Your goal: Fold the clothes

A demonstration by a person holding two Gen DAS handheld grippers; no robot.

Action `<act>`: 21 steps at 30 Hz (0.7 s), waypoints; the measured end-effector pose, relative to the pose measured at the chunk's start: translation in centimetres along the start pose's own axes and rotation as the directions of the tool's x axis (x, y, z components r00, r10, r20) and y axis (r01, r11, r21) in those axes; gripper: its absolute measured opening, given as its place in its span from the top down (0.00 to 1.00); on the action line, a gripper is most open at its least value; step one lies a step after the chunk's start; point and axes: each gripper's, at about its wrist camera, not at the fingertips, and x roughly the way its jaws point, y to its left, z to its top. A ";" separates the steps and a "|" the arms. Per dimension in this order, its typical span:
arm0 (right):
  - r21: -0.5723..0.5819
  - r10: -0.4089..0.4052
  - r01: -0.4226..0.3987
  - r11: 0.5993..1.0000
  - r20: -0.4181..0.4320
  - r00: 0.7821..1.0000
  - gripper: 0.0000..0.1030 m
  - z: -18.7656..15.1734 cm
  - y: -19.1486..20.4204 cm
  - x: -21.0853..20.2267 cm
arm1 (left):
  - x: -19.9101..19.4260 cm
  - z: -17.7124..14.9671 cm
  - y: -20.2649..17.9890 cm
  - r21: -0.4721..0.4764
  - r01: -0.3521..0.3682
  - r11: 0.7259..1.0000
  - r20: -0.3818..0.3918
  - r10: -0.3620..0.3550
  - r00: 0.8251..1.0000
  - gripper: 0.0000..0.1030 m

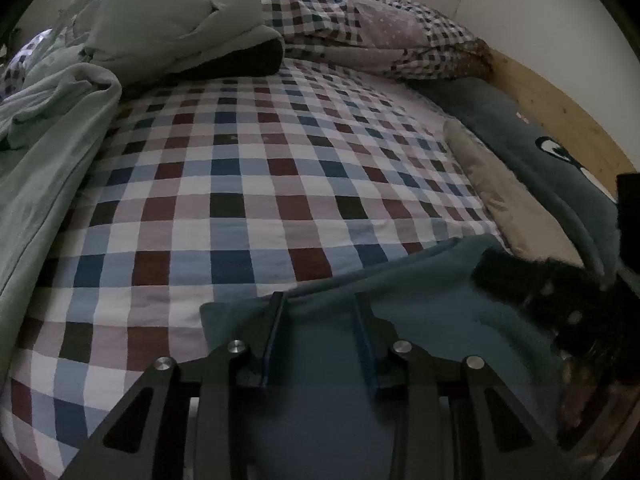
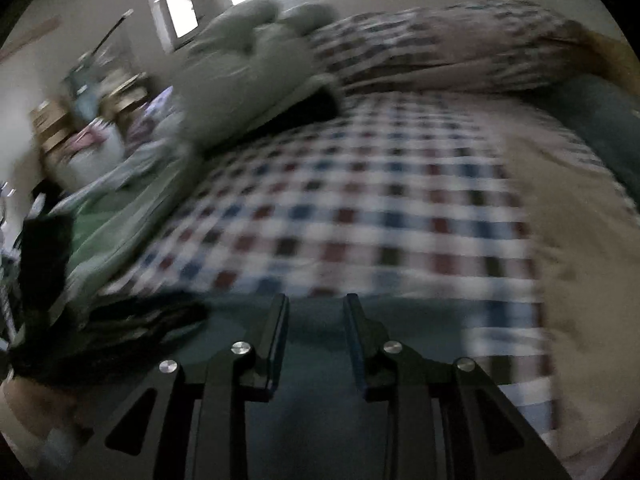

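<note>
The step in hand looks like the start of a fold: both tools sit at the near edge of a dark teal, soft fleece-like garment [image 1: 420, 320] lying on the bed's blue, maroon and white checked sheet [image 1: 260, 168]. The left gripper [image 1: 320, 304] has its jaws partly apart with the garment's far hem lying between and under them; the pads do not visibly pinch the cloth. The right gripper [image 2: 316, 304] is likewise partly parted over the same teal fabric [image 2: 320, 328], but blur hides whether it grips, so I cannot tell. Next, I judge, both need to close on the hem and carry it across evenly. The garment looks flat and smooth, with a black furry patch [image 1: 532, 280] at its right. A pale green quilted duvet [image 1: 160, 20] is heaped well beyond
</note>
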 end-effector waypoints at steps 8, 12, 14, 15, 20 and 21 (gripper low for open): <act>0.010 -0.100 0.101 0.995 -0.091 0.991 0.71 -1.8 -1.3 2.1 | -2.2 -1.1 0.6 0.013 -0.010 1.000 0.021 0.010 1.000 0.63; 0.091 -0.215 0.220 0.971 -0.069 0.974 0.71 -1.6 -4.0 0.7 | -4.5 -1.9 1.6 -0.018 0.002 1.000 0.058 -0.001 0.998 0.52; 0.123 -0.251 0.254 0.959 -0.044 0.967 0.69 -1.5 -4.9 -0.6 | -5.9 -2.3 1.9 -0.036 0.011 0.999 0.089 -0.008 0.996 0.45; 0.131 -0.255 0.257 0.958 -0.028 0.967 0.67 -1.5 -5.1 -1.3 | -6.4 -2.5 1.9 -0.040 0.016 0.999 0.099 -0.012 0.995 0.44; 0.131 -0.259 0.252 0.959 0.040 0.965 0.65 -2.0 -4.1 -4.1 | -7.4 -3.9 1.5 -0.032 0.007 0.999 0.079 -0.005 0.997 0.44; 0.129 -0.256 0.248 0.960 0.054 0.965 0.65 -2.1 -3.8 -4.6 | -7.5 -4.2 1.8 -0.050 0.017 0.999 0.075 -0.014 0.997 0.43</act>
